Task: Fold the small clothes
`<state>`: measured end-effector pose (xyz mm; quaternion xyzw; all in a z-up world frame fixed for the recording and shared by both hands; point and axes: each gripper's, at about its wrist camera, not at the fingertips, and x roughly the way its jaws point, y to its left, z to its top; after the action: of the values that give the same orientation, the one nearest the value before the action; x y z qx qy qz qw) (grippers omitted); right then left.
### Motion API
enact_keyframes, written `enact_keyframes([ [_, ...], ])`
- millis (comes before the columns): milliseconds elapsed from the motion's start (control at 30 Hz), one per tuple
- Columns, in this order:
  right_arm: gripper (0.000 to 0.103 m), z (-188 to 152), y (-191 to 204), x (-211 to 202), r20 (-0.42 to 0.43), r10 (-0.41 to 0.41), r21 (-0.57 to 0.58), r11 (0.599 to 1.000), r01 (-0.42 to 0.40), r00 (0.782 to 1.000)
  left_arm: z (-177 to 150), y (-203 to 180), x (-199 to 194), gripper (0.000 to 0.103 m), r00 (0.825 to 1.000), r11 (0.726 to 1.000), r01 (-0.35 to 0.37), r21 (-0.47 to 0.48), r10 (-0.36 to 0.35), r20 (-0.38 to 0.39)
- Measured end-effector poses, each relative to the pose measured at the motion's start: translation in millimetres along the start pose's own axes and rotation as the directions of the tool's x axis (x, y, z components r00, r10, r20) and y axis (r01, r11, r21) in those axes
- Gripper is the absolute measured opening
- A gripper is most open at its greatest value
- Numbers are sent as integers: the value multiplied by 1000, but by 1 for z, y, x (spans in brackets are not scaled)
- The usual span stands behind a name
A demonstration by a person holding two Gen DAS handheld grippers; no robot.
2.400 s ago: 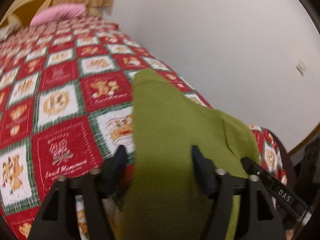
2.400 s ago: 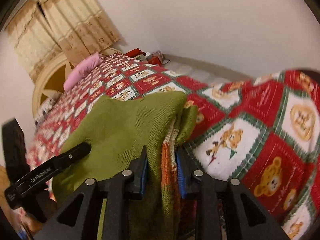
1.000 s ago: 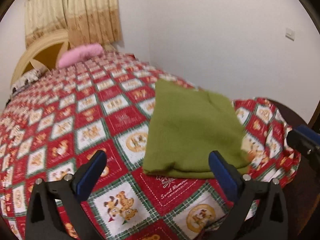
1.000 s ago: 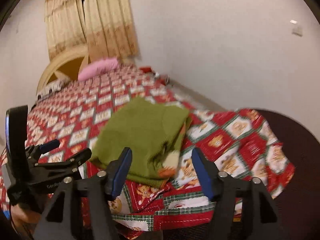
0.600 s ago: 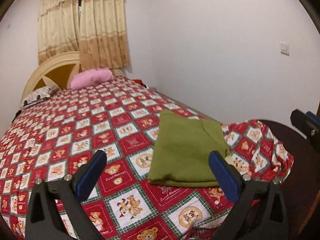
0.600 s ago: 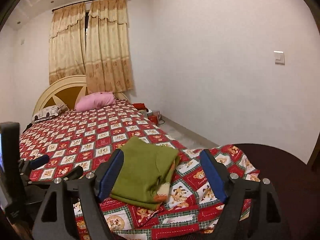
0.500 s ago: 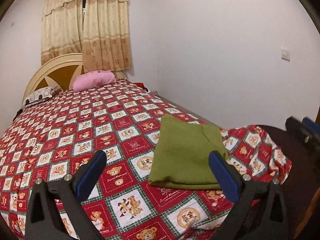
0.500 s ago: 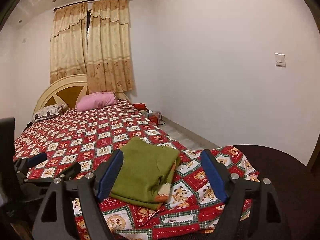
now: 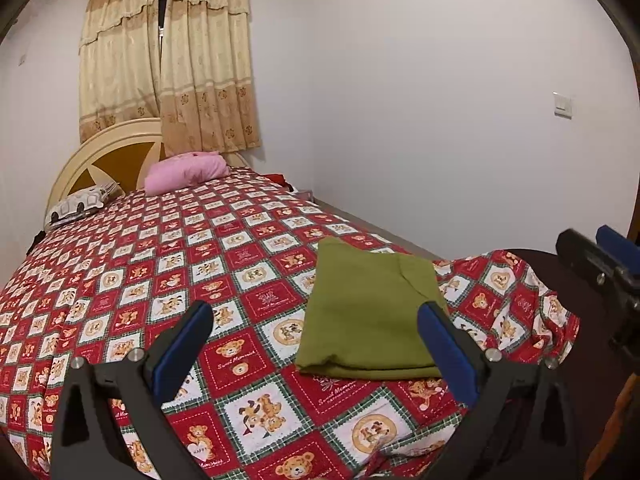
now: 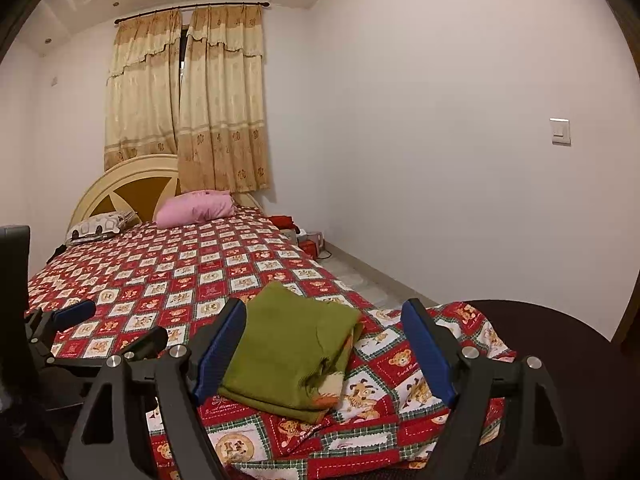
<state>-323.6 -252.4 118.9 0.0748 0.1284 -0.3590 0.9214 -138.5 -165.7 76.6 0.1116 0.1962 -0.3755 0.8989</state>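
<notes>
Right wrist: right gripper jaws just spread, empty; left gripper released; sweater folded at 6 o'clock, fold likely done.

Left hand-held gripper and right hand-held gripper — both empty, jaws spread wide, angled slightly downward.

White walls, beige curtains, and a bed with arched headboard.

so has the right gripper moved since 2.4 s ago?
Yes. The right gripper has let go and backed off the green garment, jaws just opening; the bedspread shows far more.
</notes>
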Motion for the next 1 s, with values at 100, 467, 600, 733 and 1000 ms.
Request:
enact_keyframes([
  [100,81,-1,1,0,-10,-1,0,1000,1,1000,0,0,0,103,1000,1000,0,-1,0,-1],
  [467,81,-1,-1,1,-12,-6,9,1000,6,1000,-3,2,-1,103,1000,1000,5,-8,-5,-10],
  [600,81,-1,-1,1,-11,-6,7,1000,6,1000,-3,2,-1,103,1000,1000,8,-9,-8,-13],
  [733,81,-1,-1,2,-12,-7,7,1000,7,1000,-3,2,-2,103,1000,1000,7,-6,-7,-13],
  [1000,81,-3,0,3,-17,-7,9,1000,7,1000,-4,2,-1,103,1000,1000,11,-8,-11,-20],
])
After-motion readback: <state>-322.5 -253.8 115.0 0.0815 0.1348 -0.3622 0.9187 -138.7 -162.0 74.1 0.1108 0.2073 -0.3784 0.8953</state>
